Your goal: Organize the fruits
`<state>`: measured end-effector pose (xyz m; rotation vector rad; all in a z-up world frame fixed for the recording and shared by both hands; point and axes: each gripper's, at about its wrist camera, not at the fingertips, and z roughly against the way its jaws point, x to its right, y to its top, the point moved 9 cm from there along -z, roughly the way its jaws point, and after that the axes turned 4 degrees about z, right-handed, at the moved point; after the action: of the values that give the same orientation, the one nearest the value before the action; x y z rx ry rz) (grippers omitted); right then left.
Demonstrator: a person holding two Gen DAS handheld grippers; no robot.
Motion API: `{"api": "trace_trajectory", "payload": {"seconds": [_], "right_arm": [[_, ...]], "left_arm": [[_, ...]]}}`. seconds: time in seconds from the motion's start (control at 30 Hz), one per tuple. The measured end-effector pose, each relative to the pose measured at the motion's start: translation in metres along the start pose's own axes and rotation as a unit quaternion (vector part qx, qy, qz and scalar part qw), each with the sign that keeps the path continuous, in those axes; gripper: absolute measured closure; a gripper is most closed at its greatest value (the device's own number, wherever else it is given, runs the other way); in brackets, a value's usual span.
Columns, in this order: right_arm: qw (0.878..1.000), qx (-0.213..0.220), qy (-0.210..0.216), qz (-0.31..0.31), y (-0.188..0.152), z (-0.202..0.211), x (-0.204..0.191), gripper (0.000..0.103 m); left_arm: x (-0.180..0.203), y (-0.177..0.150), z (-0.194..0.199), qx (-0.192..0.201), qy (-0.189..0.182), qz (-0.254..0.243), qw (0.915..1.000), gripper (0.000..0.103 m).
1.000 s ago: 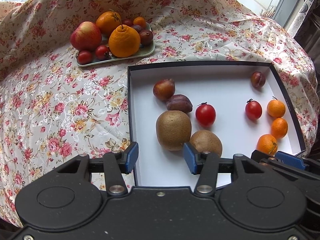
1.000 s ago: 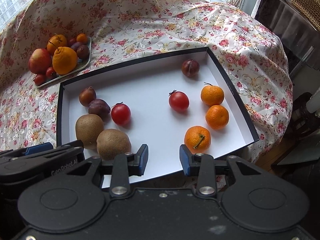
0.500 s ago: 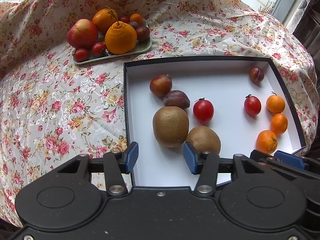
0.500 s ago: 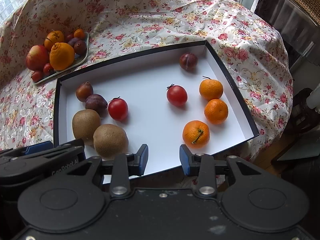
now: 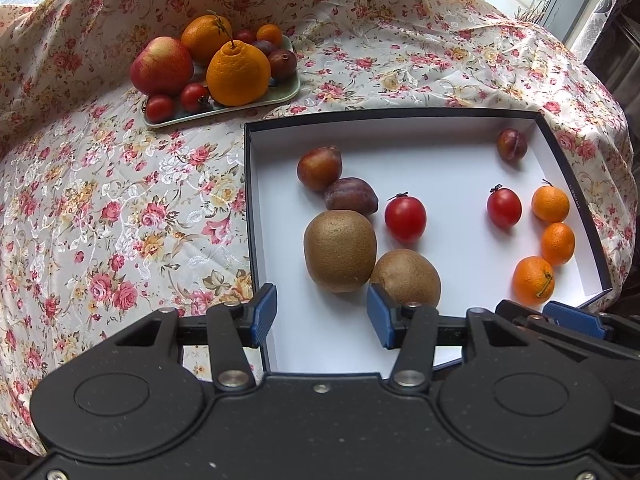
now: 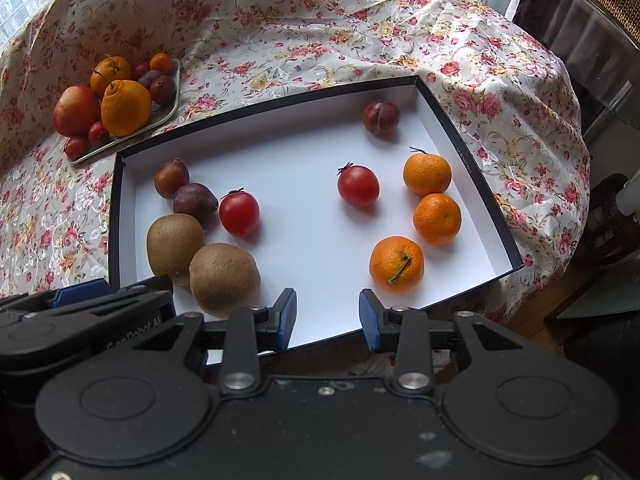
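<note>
A shallow white box with a dark rim (image 5: 248, 184) (image 6: 114, 216) holds two kiwis (image 5: 340, 250) (image 6: 224, 278), two plums (image 5: 351, 196) (image 6: 195, 202) and a tomato (image 5: 405, 218) (image 6: 239, 214) on its left side. A second tomato (image 5: 504, 208) (image 6: 358, 186), three mandarins (image 5: 533, 280) (image 6: 396, 264) and another plum (image 5: 512, 144) (image 6: 381, 117) lie on its right side. My left gripper (image 5: 322, 314) is open and empty above the box's near left corner. My right gripper (image 6: 328, 314) is open and empty above the box's near edge.
A green plate (image 5: 280, 96) (image 6: 170, 110) at the back left carries an apple, large oranges, small tomatoes and plums. A flowered cloth (image 5: 100, 200) covers the table. The table's right edge drops to the floor (image 6: 568, 292). The left gripper's body shows in the right wrist view (image 6: 80, 320).
Both grippers have drawn back and risen slightly, so the box and fruit sit a little farther away. Both stay open and no fruit has moved.
</note>
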<state>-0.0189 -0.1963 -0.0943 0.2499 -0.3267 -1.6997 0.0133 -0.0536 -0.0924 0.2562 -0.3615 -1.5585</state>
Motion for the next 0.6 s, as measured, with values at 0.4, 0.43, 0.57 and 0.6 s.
{"api": "trace_trajectory", "payload": {"seconds": [0.4, 0.43, 0.57, 0.6], "right_arm": [[1.0, -0.003, 0.004, -0.002, -0.0002, -0.0006, -0.0007, 0.065], [1.0, -0.003, 0.004, -0.002, -0.0002, -0.0006, -0.0001, 0.065], [1.0, -0.005, 0.005, -0.004, -0.0003, -0.0013, 0.0002, 0.065], [1.0, -0.005, 0.006, -0.005, -0.0001, -0.0012, 0.0002, 0.065]], "left_arm": [[-0.0008, -0.001, 0.0002, -0.003, 0.0, 0.0, 1.0, 0.046], [-0.0009, -0.0011, 0.0001, -0.003, 0.0, 0.0, 1.0, 0.046], [-0.0005, -0.0011, 0.0003, -0.003, -0.001, 0.0, 1.0, 0.046], [-0.0002, -0.001, 0.0004, -0.003, -0.001, 0.0, 1.0, 0.046]]}}
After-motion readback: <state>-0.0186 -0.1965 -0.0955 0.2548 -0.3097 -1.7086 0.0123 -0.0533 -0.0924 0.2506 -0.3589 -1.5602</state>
